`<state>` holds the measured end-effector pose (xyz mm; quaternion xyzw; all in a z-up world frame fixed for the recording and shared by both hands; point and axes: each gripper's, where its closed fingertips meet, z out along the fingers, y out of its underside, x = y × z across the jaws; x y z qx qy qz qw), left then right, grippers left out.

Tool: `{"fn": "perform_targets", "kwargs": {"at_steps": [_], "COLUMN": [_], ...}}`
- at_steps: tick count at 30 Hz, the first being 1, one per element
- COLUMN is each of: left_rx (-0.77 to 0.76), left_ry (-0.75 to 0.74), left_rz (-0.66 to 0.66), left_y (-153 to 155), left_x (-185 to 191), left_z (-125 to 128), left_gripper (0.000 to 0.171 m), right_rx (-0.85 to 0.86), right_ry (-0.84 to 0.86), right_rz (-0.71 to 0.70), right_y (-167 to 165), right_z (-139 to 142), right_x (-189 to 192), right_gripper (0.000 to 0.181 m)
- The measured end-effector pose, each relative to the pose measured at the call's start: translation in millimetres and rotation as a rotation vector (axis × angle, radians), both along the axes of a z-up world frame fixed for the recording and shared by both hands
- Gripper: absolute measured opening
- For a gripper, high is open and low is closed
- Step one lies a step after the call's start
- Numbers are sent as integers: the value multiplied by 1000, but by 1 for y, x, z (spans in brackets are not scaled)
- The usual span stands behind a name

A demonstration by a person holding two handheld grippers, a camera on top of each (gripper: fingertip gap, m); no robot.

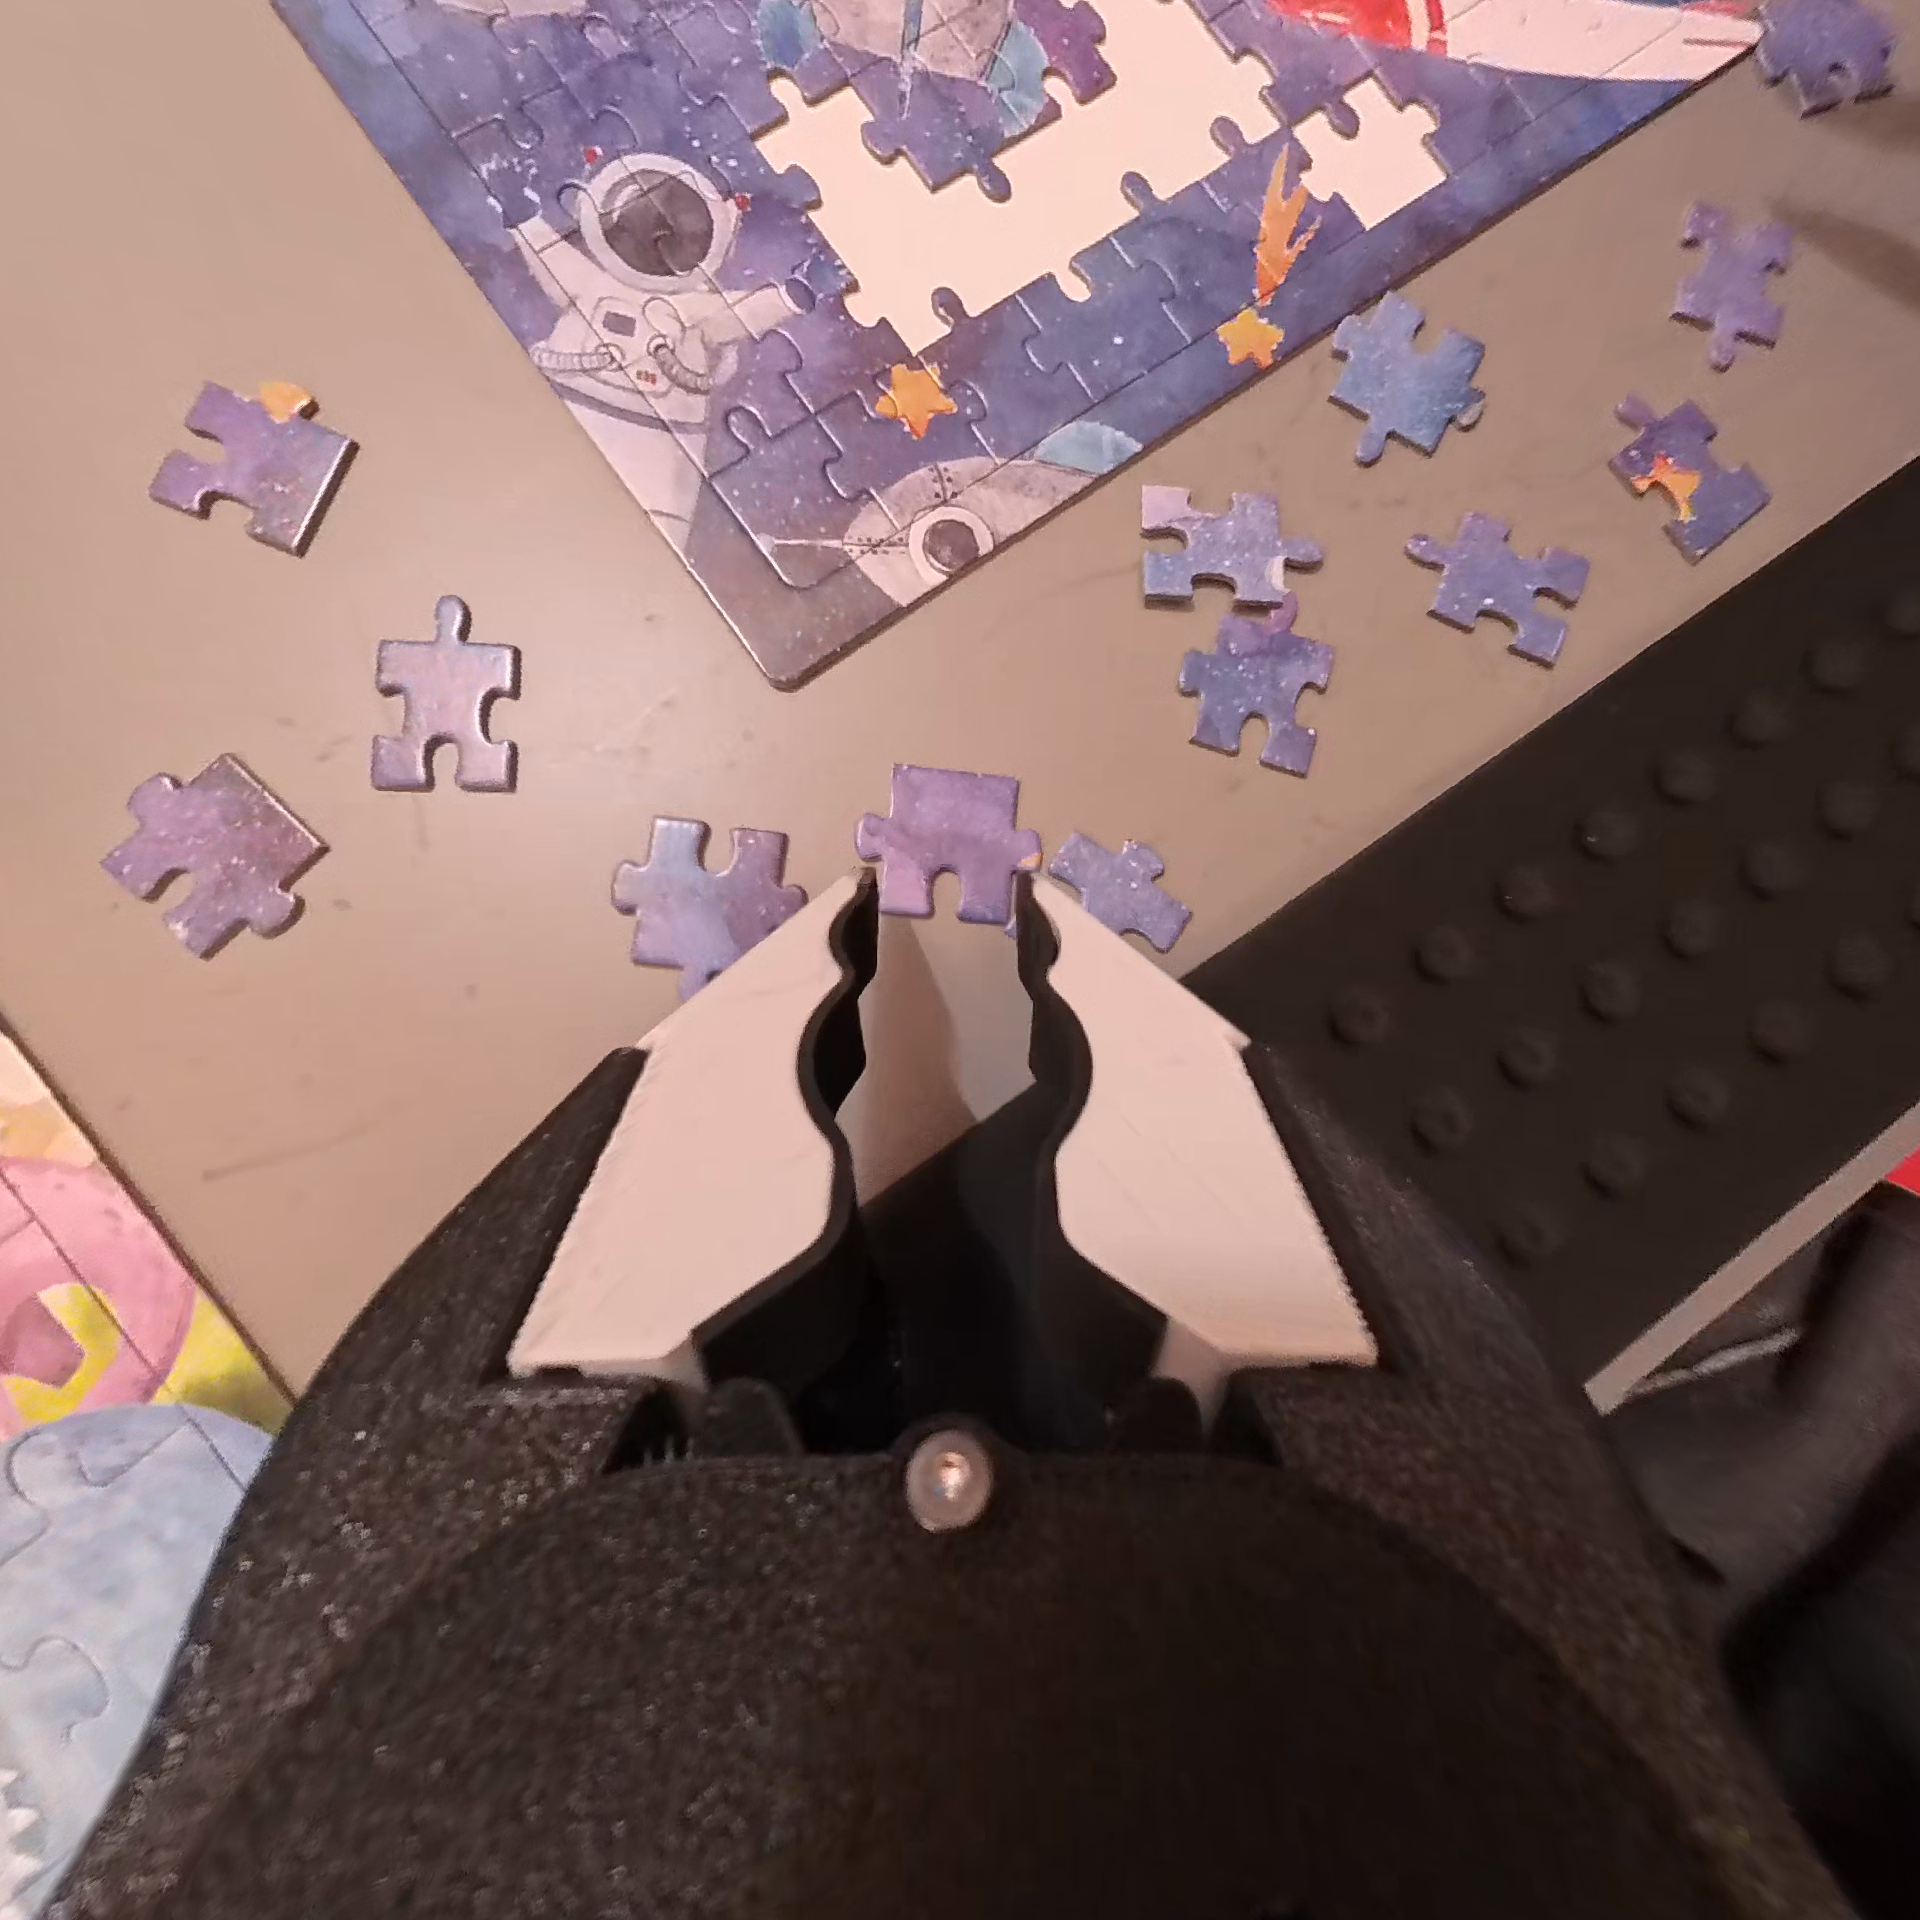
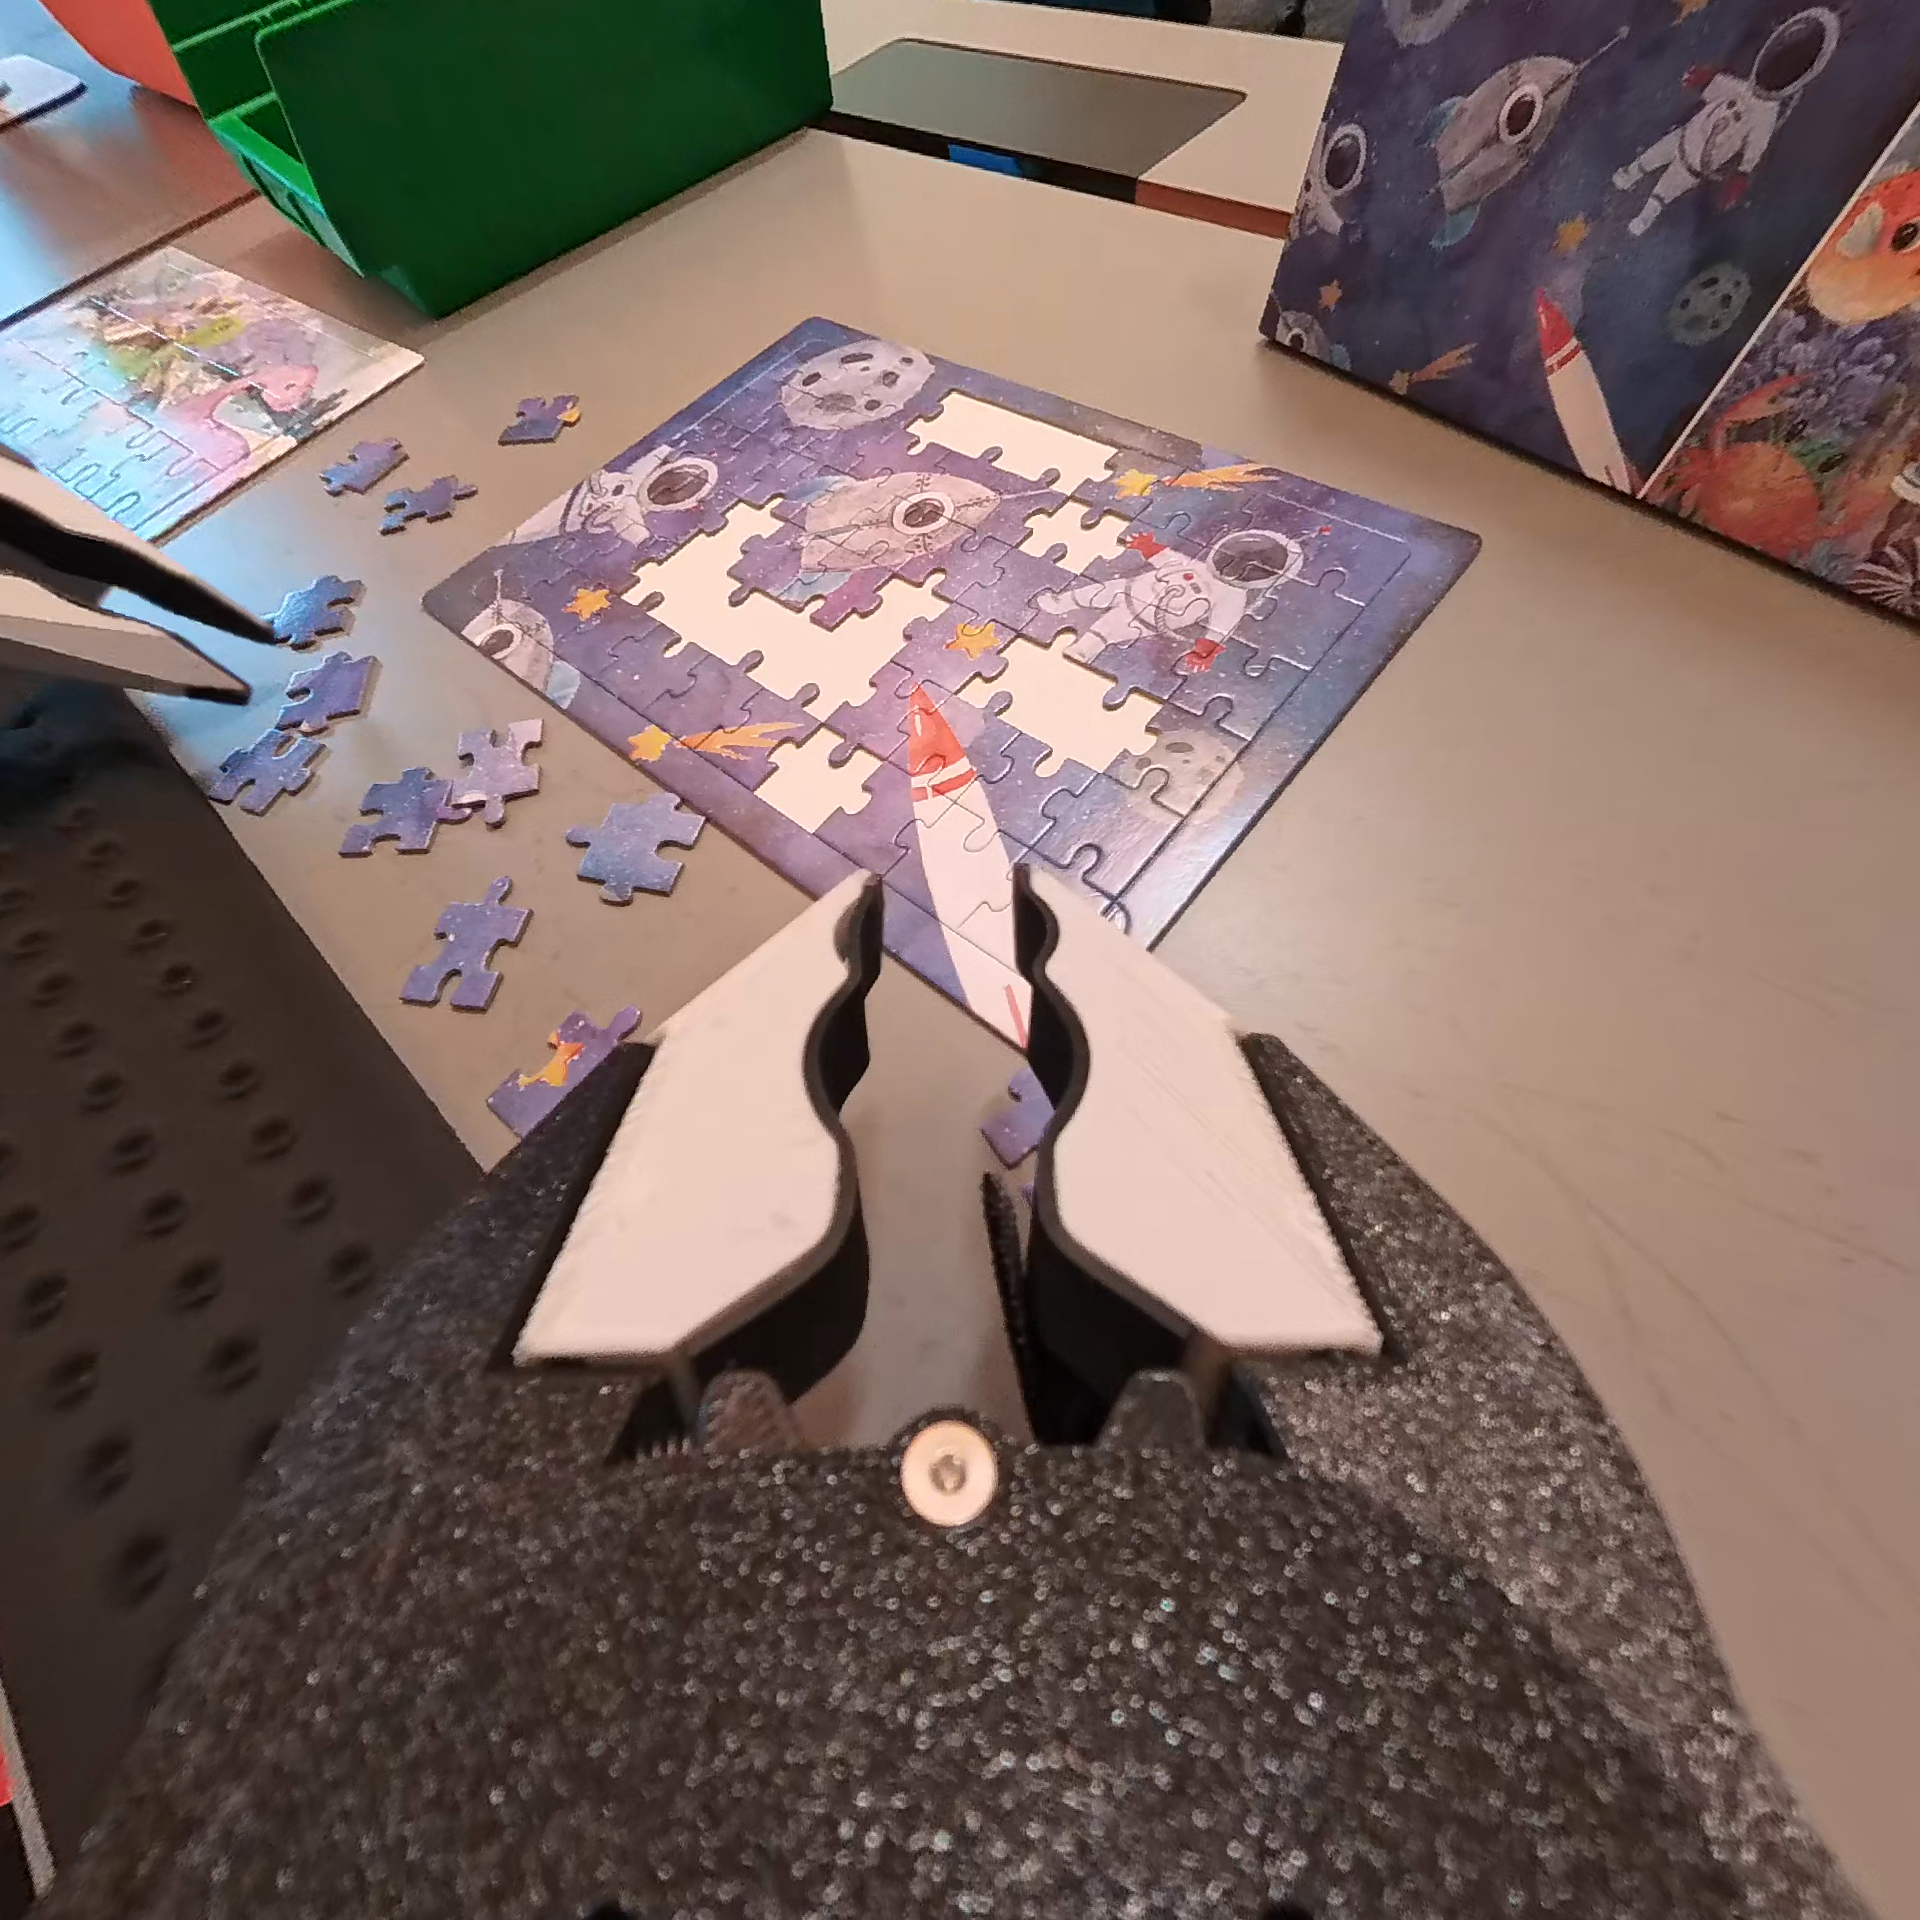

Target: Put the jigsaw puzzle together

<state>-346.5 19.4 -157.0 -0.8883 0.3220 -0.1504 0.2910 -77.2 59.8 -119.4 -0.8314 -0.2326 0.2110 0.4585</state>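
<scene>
- At the near left of the table, the left gripper has its two fingertips against either side of one purple piece. I cannot tell whether it is pinched or only bracketed.
- Two more pieces lie just beside the tips, one to the left and one to the right.
- The left wrist view shows thirteen loose pieces in all, counting the one at the tips. All lie on the table around the near left corner of the puzzle, none on it.
- The right gripper has its jaws apart with nothing between them. It is over the near edge of the puzzle, above the red and white rocket.
- One piece shows partly behind its right finger.
- The puzzle lies flat mid-table and is mostly filled. I count five white gaps in it in the right wrist view.
- One black studded mat lies near left, beside the loose pieces.
- One second puzzle, pink and yellow, lies far left.
- One green bin stands far left.
- One picture box stands far right.
</scene>
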Motion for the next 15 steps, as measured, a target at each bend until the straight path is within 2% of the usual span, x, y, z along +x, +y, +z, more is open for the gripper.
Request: {"fn": "perform_targets", "kwargs": {"at_steps": [7, 15], "left_rx": [-33, -46], "left_ry": [39, 33], "left_rz": [-17, -15], "left_y": [2, 2], "left_x": [0, 1], "left_z": [-10, -13], "left_gripper": [32, 30], "right_rx": [3, -10], "right_ry": [2, 15], "right_rz": [16, 26], "right_y": [-2, -3], "right_z": [1, 0], "right_x": [-2, -4], "right_gripper": [25, 25]}}
